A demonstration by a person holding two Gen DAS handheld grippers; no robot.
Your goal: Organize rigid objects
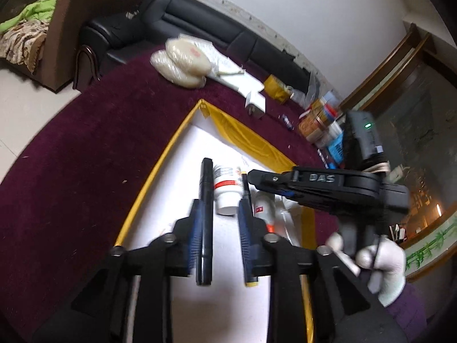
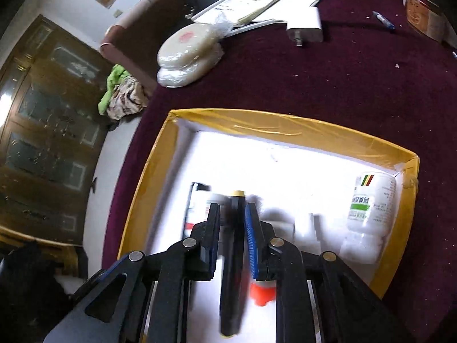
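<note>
**Light, stiff things gathered in the yellow-edged tray**

The maroon surface (image 1: 85,157) carries a shallow tray (image 2: 285,125) with a white floor and yellow taped walls, and the task's things lie inside it. Largest is a white bottle with a green label (image 2: 368,208) in the far right corner. A red-banded bottle (image 1: 227,188) and a small orange-capped bottle (image 1: 264,208) lie nearer the middle. All look like light, smooth plastic that may roll; they are best taken across the body, not the cap.

The black pen (image 1: 206,200) lies lengthwise between the jaws of the left gripper (image 1: 220,204), against one pad only, so those jaws stand released. The right gripper (image 2: 232,207) has its jaws clenched on the yellow-tipped pen (image 2: 232,271), which runs in line with the fingers, low over the tray floor. Both pens are thin, rigid and slippery. A hold near mid-length should stop them pivoting.
</note>
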